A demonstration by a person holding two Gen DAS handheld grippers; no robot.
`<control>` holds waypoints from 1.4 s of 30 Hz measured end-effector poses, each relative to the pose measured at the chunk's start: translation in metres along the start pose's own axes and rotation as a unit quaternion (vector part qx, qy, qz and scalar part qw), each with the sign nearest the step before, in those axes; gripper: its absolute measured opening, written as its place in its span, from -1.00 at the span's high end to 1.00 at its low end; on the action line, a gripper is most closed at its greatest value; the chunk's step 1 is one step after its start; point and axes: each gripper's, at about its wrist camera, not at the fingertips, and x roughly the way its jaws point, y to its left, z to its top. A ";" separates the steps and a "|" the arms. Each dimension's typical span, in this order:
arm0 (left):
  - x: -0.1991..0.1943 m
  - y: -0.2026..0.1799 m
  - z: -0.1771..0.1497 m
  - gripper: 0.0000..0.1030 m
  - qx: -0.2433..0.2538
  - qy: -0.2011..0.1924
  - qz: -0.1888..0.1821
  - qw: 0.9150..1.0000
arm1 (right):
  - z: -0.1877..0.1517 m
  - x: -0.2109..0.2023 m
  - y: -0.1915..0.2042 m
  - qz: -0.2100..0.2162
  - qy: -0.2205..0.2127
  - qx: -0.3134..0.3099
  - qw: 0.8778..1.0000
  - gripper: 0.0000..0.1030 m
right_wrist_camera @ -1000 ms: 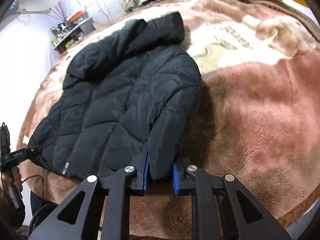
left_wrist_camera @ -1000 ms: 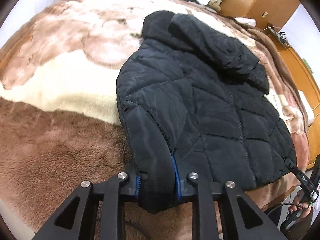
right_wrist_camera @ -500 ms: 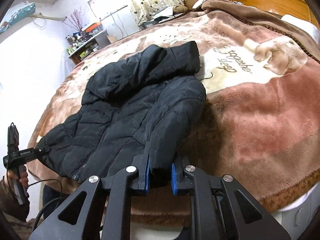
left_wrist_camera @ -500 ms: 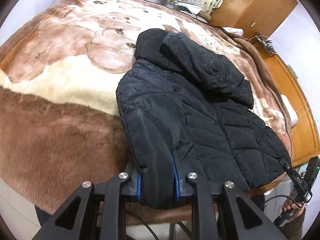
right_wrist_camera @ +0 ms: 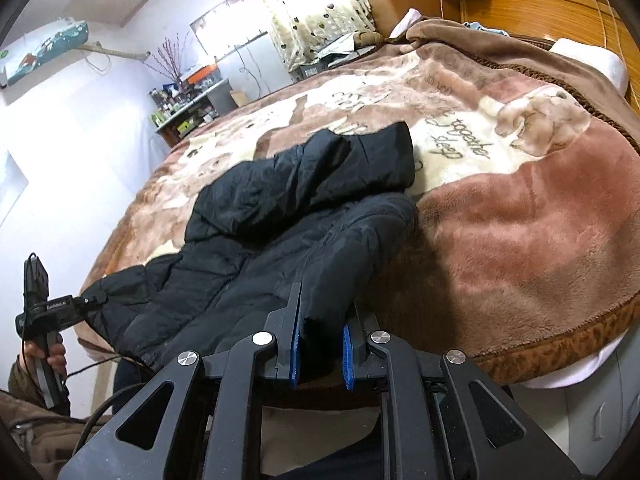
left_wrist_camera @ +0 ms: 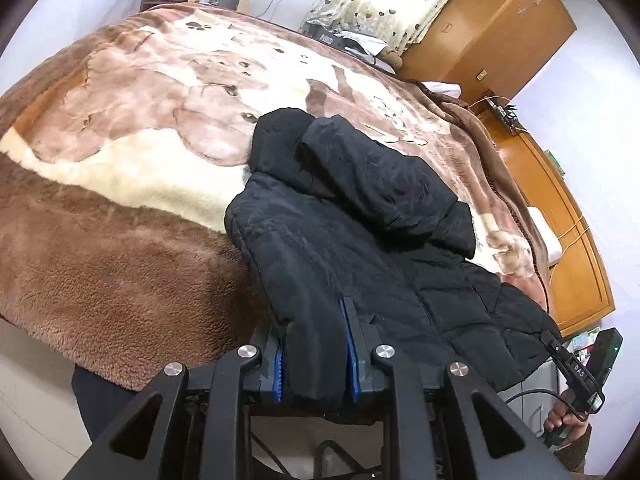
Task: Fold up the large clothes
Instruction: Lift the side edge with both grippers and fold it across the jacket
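Note:
A black quilted puffer jacket [left_wrist_camera: 360, 248] lies on a brown plush blanket on the bed, hood toward the far side; it also shows in the right wrist view [right_wrist_camera: 280, 240]. My left gripper [left_wrist_camera: 314, 356] is shut on one bottom corner of the jacket's hem. My right gripper [right_wrist_camera: 320, 354] is shut on the other bottom corner. Both corners are lifted and drawn back past the near edge of the bed. The jacket's underside is hidden.
The blanket [left_wrist_camera: 120, 240] with a bear print covers the bed [right_wrist_camera: 540, 240]. A wooden wardrobe [left_wrist_camera: 500, 28] and headboard [left_wrist_camera: 568, 240] stand to the right. A cluttered shelf [right_wrist_camera: 188, 104] stands by the far wall. Each view shows the other hand-held gripper at its edge.
Both grippers have pulled back and up from the bed, each with a hem corner in it. The jacket's lower part has slid toward the near bed edge.

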 end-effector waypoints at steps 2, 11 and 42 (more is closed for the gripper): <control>0.004 0.000 0.011 0.55 -0.008 0.002 -0.002 1.000 | 0.008 0.003 0.000 0.002 -0.002 0.001 1.000 0.69; 0.015 -0.006 0.069 0.54 -0.022 -0.012 -0.008 1.000 | 0.066 0.023 0.014 0.010 -0.011 -0.009 1.000 0.69; 0.160 -0.011 0.256 0.42 -0.042 -0.003 0.058 0.997 | 0.217 0.171 0.002 -0.042 0.031 0.027 0.998 0.68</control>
